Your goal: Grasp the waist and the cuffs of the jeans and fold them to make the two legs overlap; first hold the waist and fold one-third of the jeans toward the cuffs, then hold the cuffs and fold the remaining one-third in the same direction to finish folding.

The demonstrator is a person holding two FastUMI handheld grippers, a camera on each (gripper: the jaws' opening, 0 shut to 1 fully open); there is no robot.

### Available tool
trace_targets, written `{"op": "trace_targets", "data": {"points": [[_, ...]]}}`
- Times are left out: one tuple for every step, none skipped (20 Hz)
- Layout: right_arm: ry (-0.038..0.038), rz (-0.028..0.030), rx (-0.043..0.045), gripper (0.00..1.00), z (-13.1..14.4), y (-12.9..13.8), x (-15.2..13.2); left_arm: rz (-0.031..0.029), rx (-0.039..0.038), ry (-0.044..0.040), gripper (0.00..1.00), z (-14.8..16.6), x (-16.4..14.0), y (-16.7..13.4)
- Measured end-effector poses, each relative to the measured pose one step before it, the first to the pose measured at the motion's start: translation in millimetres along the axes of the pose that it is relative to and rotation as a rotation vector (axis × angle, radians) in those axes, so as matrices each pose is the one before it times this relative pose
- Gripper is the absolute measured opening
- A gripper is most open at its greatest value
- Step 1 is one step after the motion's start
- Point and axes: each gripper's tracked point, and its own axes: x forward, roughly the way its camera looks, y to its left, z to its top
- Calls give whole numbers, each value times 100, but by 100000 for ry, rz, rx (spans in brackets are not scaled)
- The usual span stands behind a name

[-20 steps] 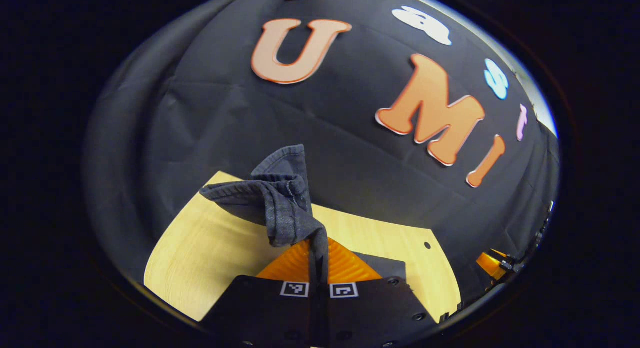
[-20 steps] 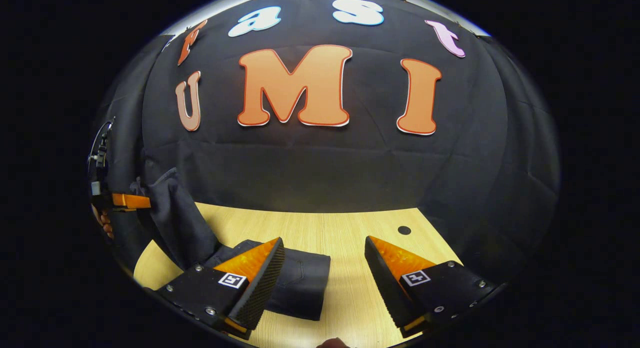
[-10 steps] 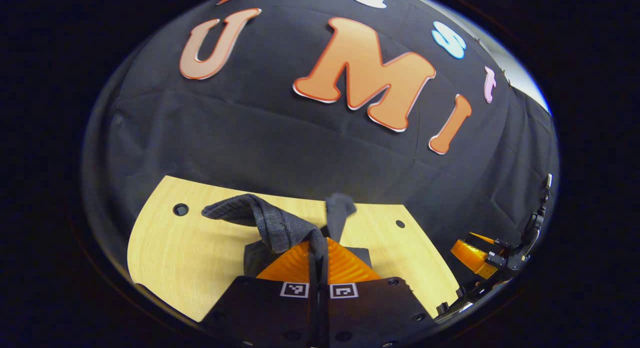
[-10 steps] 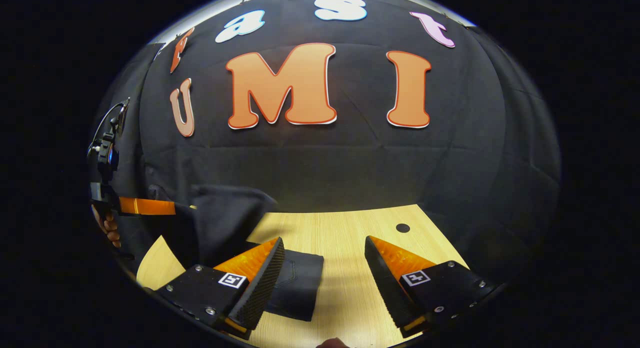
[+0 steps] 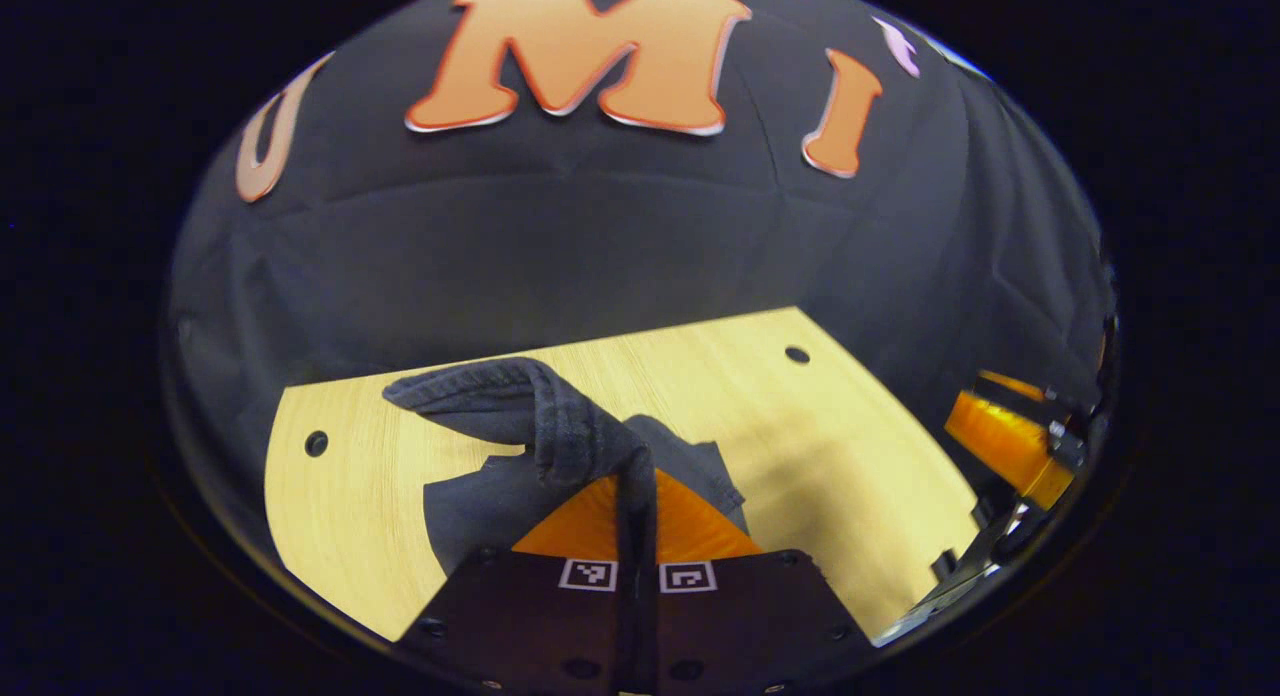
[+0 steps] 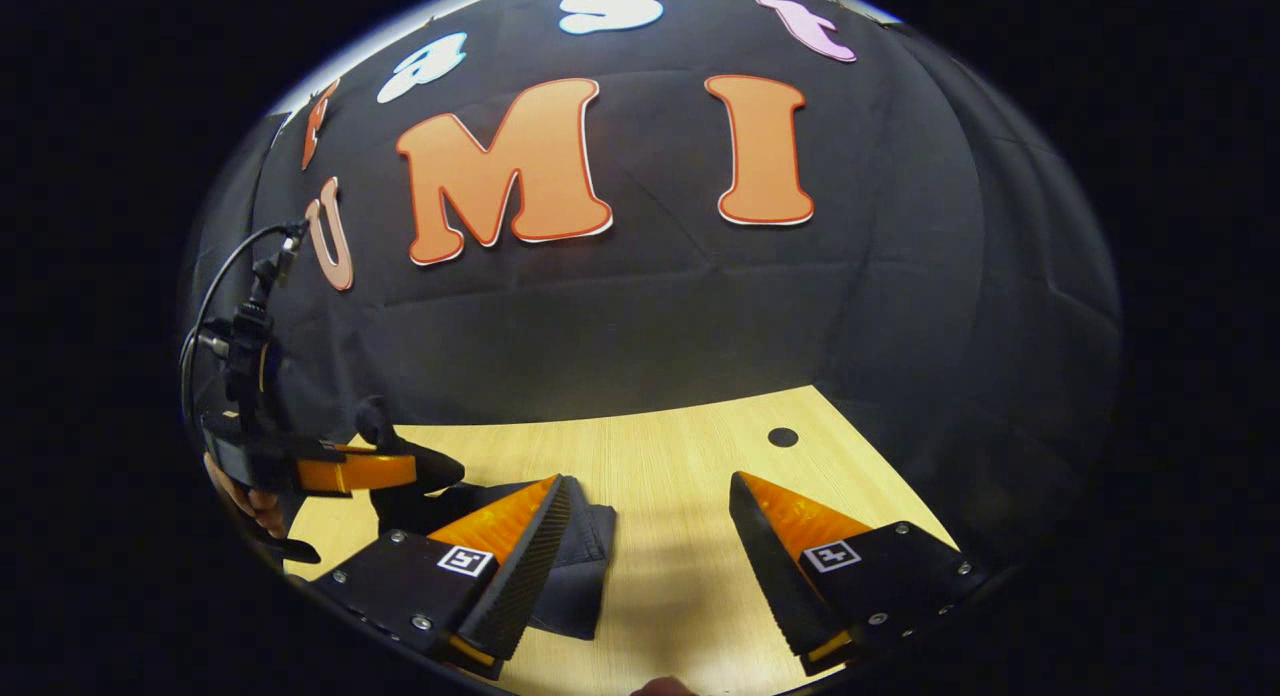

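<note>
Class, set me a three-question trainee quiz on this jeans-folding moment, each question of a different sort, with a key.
1. True or false: the left gripper is shut on the jeans.
2. The right gripper is: A) shut on cloth, B) open above the table, C) gripping the table edge.
3. Fill in: the free part of the jeans lies on the ____.

Key: 1 true; 2 B; 3 table
</note>
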Motion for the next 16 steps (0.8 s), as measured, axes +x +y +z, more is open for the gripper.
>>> {"op": "trace_targets", "data": {"points": [[339,-28,213,97,-266,-232,138,1331,5733,3257,1,-558,420,-613],[398,-610,-29,97,-106,-375,89,-1014,4410,1410,3,-206,516,-1018],[8,-9,-68,97,-17,-211,15,-3822,1635,376,5,11,2,-1818],[43,-424,41,97,41,-202,38,-5116,-650,-248,15,-33,-48,-1815],[-79,-34,188,97,-14,-27,193,-4036,-587,-1693,21,280,-37,-1573],[-188,332,238,97,163,101,40,-2008,491,-2314,31,617,-174,-810],[-308,-30,-148,97,98,-54,-25,-19,609,-2449,36,793,-458,194],[-496,458,-643,97,223,188,-139,40,-98,-3263,48,925,-519,202],[-791,52,-956,97,287,186,-123,434,-446,-3159,60,700,-651,189],[-1573,545,-697,97,620,469,-98,2296,-506,-3601,72,912,-716,585],[-1729,599,-502,97,601,508,-214,2870,9,-3803,77,683,-1023,824],[-1878,1120,-251,97,736,661,-240,4205,-194,-4156,82,1048,-1016,1174],[-2452,900,-640,97,700,564,-338,2910,-488,-4918,83,1044,-981,838],[-2413,1209,-1171,97,773,863,-280,3936,-623,-4897,93,1204,-1037,943],[-2579,885,-1564,97,733,965,-138,3530,-408,-4634,91,928,-1252,938],[-2890,1029,-1696,97,738,862,-197,4082,-141,-4249,93,1020,-1203,1082]]}}
